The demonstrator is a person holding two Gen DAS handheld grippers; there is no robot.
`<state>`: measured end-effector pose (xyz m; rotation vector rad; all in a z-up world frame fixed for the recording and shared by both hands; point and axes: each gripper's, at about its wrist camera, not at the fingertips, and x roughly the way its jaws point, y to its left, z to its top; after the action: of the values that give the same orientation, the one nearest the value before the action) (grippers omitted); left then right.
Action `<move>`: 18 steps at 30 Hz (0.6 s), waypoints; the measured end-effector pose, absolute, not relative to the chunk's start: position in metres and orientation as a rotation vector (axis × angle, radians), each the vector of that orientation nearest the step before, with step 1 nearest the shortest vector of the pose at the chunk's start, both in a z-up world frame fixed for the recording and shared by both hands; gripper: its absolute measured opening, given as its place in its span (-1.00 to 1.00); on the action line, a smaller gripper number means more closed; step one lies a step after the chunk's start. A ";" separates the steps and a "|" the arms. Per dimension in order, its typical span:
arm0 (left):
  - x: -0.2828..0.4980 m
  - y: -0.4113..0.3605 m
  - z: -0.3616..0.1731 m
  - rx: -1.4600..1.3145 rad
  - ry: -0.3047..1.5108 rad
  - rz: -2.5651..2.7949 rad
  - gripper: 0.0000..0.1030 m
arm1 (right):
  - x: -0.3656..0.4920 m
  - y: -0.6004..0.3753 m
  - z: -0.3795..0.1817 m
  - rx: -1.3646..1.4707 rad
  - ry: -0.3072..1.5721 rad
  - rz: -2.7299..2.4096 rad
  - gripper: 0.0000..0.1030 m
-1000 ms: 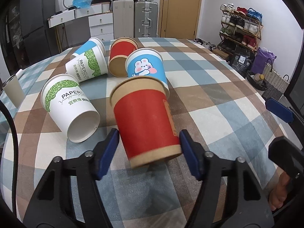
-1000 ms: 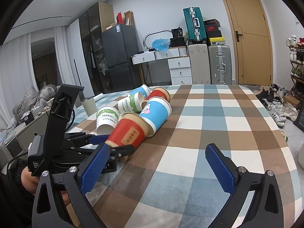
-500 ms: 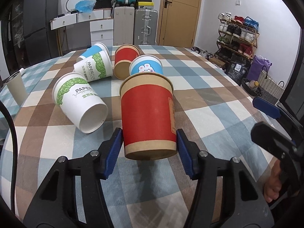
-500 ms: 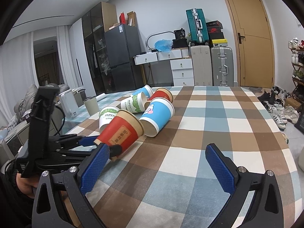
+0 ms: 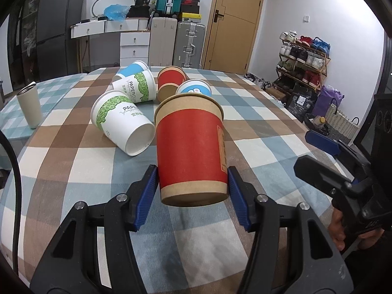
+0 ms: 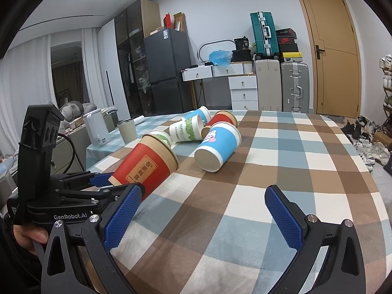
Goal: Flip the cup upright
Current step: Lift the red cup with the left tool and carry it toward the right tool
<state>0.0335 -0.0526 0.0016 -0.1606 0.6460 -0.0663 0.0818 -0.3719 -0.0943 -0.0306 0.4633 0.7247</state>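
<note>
My left gripper (image 5: 192,191) is shut on a red paper cup with brown bands (image 5: 189,147), gripped near its base. The cup is lifted off the checked tablecloth and tilted, mouth pointing up and away; it also shows in the right wrist view (image 6: 147,164), leaning at about 45 degrees. My right gripper (image 6: 203,210) is open and empty, low over the near part of the table, to the right of the left gripper (image 6: 103,181).
Several other paper cups lie on their sides: a white-green one (image 5: 122,122), a second white-green one (image 5: 137,88), a red one (image 5: 170,83), a blue bunny one (image 6: 218,144). A grey tumbler (image 5: 29,105) stands upright at the left edge.
The left gripper has lifted the red cup and rotated it from lying toward upright; its mouth now points more upward. The right gripper has stayed open and nearly still.
</note>
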 end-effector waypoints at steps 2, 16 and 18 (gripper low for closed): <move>0.027 -0.050 0.001 -0.173 0.644 -0.069 0.05 | 0.079 -0.370 -0.095 -0.041 0.464 0.728 1.00; -0.006 -0.056 -0.015 -0.208 0.668 -0.085 0.05 | 0.078 -0.362 -0.100 -0.059 0.478 0.745 1.00; -0.009 -0.056 -0.017 -0.210 0.673 -0.086 0.05 | 0.076 -0.361 -0.101 -0.065 0.477 0.747 1.00</move>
<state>-0.0095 -0.0565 -0.0171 -0.2104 0.6726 -0.0856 0.0763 -0.3613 -0.1005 -0.0647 0.4774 0.7473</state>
